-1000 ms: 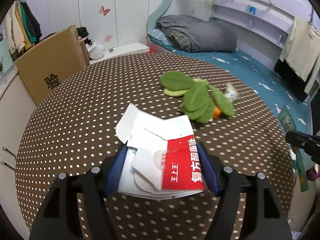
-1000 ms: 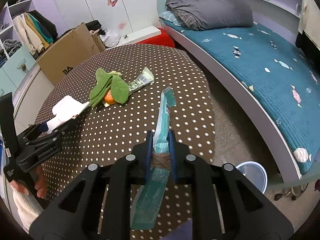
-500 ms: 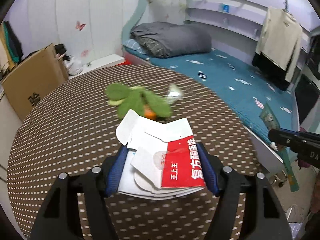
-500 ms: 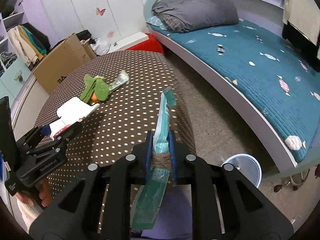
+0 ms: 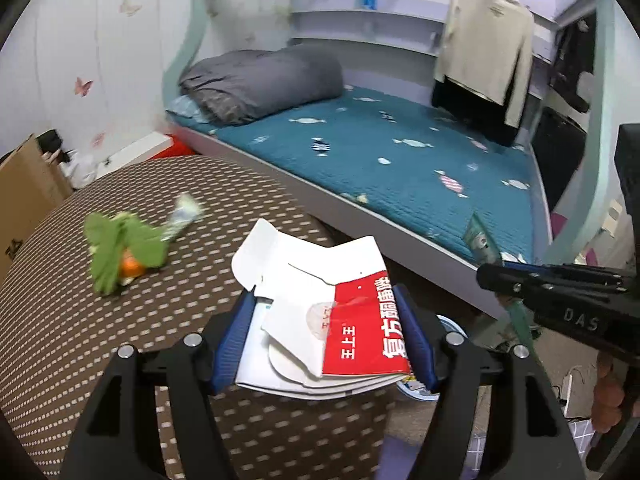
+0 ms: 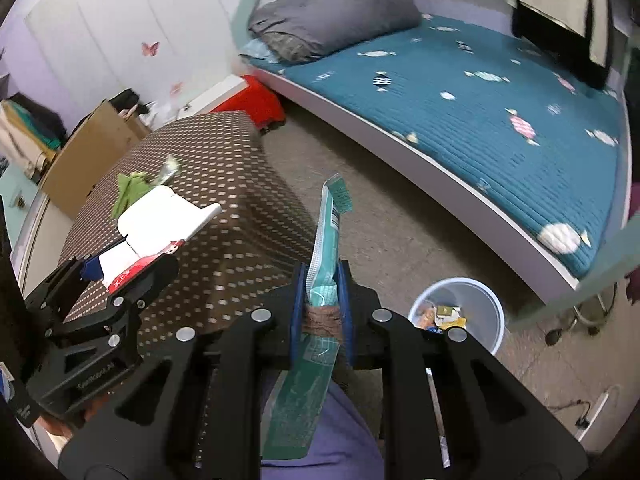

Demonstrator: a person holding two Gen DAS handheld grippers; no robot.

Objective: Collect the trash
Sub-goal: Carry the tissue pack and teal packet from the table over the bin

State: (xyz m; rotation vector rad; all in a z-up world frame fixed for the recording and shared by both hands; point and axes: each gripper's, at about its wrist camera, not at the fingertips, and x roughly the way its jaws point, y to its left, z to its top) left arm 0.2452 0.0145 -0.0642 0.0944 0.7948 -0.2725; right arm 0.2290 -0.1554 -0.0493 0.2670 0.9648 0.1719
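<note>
My left tongs (image 5: 326, 336) are clamped on a flattened red-and-white carton (image 5: 324, 312) over the polka-dot worktop (image 5: 80, 320) edge; my right tongs (image 6: 322, 300) pinch a green wrapper (image 6: 326, 240); only the right view shows the waste bin (image 6: 486, 334) fully, litter inside, on the floor beside the bed (image 6: 480, 112).

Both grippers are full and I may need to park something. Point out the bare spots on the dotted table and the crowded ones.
Free: the polka-dot table near the left gripper, below the green leaves, and its far part toward the cardboard box. Crowded: the cluster of leaves, orange piece and crumpled wrapper. The floor between table and bed is bare up to the trash bin.
</note>
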